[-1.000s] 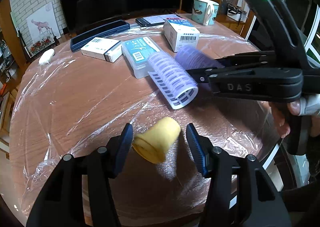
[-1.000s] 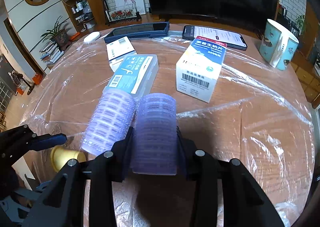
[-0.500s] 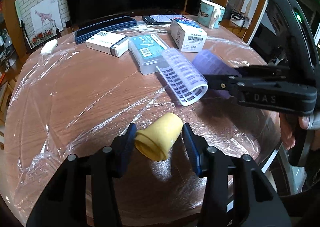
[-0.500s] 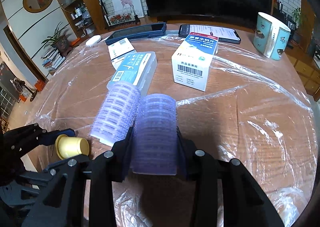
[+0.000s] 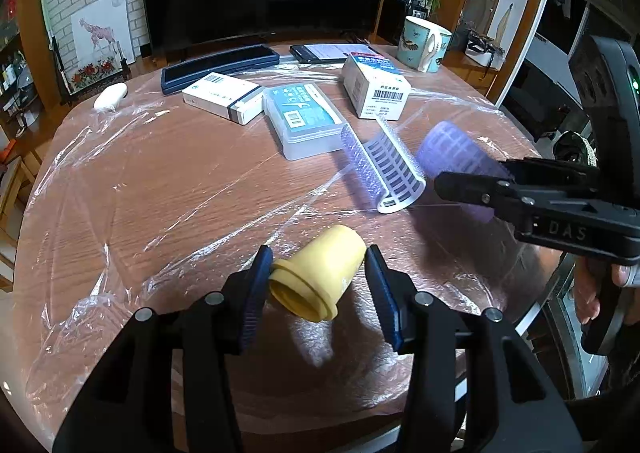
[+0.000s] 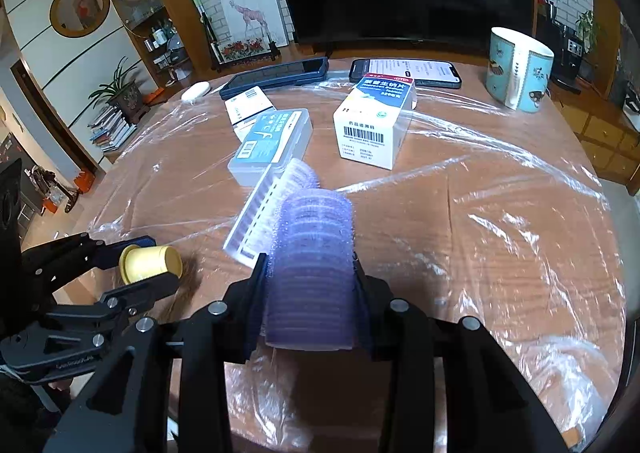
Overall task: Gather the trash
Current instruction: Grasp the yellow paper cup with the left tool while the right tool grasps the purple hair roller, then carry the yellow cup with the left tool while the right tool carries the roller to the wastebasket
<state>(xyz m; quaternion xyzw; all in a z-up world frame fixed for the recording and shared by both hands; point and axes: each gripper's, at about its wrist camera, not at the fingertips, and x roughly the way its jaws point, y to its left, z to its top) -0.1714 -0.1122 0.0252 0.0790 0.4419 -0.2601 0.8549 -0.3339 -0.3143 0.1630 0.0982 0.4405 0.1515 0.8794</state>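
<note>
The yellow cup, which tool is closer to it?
Left. The left tool has the yellow cup between its pads; the right tool, gripping a purple roller, is off to one side.

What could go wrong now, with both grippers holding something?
1. The white roller clings to the purple roller in the right gripper; it may be dragged along and drop.
2. The left gripper holds the yellow cap skewed; it may slip out.
3. The plastic film is loose and could snag.
</note>
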